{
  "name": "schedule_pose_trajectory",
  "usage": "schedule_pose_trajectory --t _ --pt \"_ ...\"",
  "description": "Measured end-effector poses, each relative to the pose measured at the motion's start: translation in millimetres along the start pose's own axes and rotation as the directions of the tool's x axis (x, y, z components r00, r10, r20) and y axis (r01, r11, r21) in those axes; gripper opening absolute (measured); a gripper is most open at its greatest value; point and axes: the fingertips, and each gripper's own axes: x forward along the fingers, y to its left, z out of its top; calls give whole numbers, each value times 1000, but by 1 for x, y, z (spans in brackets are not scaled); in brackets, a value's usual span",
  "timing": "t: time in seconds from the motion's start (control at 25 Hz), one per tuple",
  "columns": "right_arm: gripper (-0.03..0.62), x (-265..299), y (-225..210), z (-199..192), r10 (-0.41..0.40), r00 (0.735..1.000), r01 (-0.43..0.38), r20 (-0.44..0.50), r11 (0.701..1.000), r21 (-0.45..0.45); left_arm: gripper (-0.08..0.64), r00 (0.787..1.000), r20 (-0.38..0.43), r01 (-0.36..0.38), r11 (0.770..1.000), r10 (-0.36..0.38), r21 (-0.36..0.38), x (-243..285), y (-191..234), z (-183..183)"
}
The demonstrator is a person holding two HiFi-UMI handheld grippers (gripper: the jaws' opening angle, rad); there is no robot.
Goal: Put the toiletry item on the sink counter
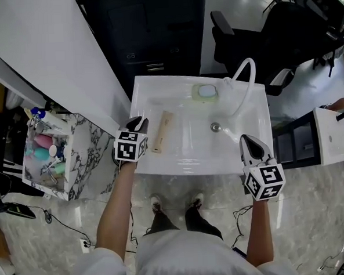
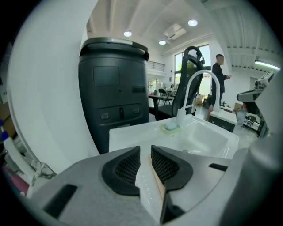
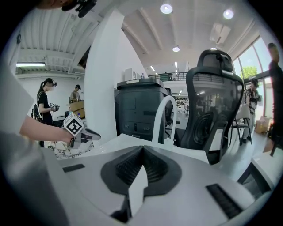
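A tan, oblong toiletry item (image 1: 162, 132) lies flat on the left ledge of the white sink (image 1: 162, 169), beside the basin. My left gripper (image 1: 137, 125) hovers just left of it, apart from it. In the left gripper view that gripper (image 2: 146, 148) stands open with a narrow gap, and a tan edge of the item (image 2: 158, 185) shows below the gap with no pad pressing on it. My right gripper (image 1: 251, 143) hangs over the sink's front right corner. Its tips meet in the right gripper view (image 3: 142, 148), shut on nothing.
A soap bar on a green dish (image 1: 206, 92) and a curved white faucet (image 1: 244, 80) stand at the sink's back. A basket of toiletries (image 1: 45, 153) sits on the marble counter (image 1: 94, 156) at left. Behind are a black bin (image 2: 116, 92) and an office chair (image 1: 253, 42).
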Motion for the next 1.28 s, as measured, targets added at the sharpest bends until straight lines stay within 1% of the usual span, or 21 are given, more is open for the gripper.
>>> schedule_pose_trajectory --t 0.08,0.16,0.32,0.48,0.72,0.88,0.96,1.04,1.12,1.28 --pt "-5 2 7 15 2 1000 -2 19 1000 -30 44 999 43 -3 1000 3 3 -21 6 14" --pt "-5 4 16 28 10 999 -8 35 999 -53 25 996 85 -2 1000 2 7 -43 11 26" --pt "-5 7 34 53 26 997 -20 70 995 -94 11 987 164 -4 1000 1 20 -85 18 47" --pt "-5 9 47 81 39 993 -23 108 989 -148 11 971 238 -14 1000 7 27 -119 24 68" --pt "-5 6 66 113 71 987 -38 146 975 -219 11 944 329 -53 996 25 78 -166 32 98" --pt "-5 4 75 131 90 982 -41 168 961 -274 11 921 388 -81 991 36 102 -194 33 119" --pt "-5 4 80 140 100 978 -43 184 956 -291 11 907 420 -81 992 34 96 -209 31 128" --pt "-5 3 86 148 112 973 -47 203 953 -300 11 890 456 -65 995 26 70 -224 28 134" --pt "-5 -1 93 156 124 966 -52 225 952 -302 11 878 479 -62 996 24 63 -237 24 137" --pt "-5 -6 104 167 156 952 -75 263 953 -292 11 879 476 -79 992 21 101 -250 16 137"
